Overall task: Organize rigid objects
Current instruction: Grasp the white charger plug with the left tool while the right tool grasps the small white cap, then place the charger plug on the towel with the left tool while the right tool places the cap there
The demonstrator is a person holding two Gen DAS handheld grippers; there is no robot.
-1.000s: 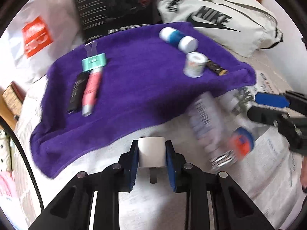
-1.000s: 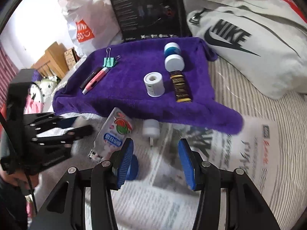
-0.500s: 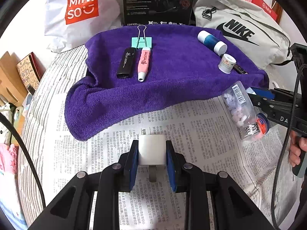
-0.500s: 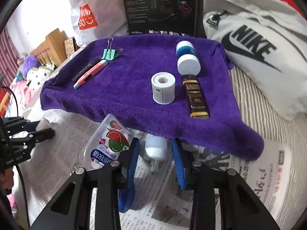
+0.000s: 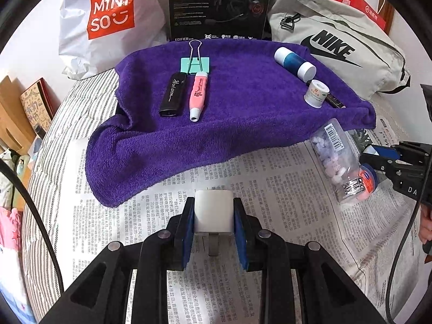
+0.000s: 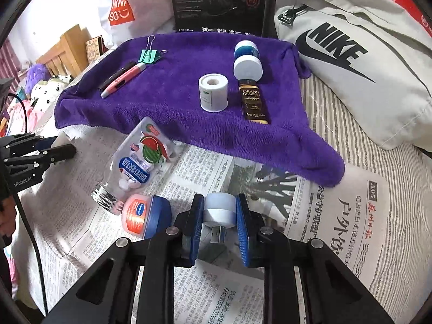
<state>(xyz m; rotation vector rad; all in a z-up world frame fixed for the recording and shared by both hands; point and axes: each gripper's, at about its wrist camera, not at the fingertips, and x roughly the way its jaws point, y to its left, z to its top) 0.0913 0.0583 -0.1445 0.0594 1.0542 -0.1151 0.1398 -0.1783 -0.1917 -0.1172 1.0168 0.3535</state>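
Observation:
My left gripper (image 5: 213, 205) is shut on a white charger cube (image 5: 213, 216), held over the newspaper (image 5: 270, 189) just in front of the purple towel (image 5: 243, 124). My right gripper (image 6: 219, 206) is shut on a small white USB plug (image 6: 219, 213), its metal connector pointing back toward the camera. On the towel lie a teal binder clip (image 5: 195, 63), a black stick (image 5: 172, 94), a pink pen (image 5: 198, 94), a blue-and-white bottle (image 6: 247, 59), a white tape roll (image 6: 213, 91) and a brown bar (image 6: 253, 101).
A clear candy bottle (image 6: 140, 159) and a Vaseline tin (image 6: 145, 216) lie on the newspaper left of my right gripper. Behind the towel stand a Miniso bag (image 5: 108, 21), a black box (image 5: 218, 5) and a grey Nike bag (image 5: 337, 43). The bedding is striped.
The right gripper moved forward and closed on the white USB plug. The left gripper, still holding the charger cube, swung to face the towel squarely and drew back a little.

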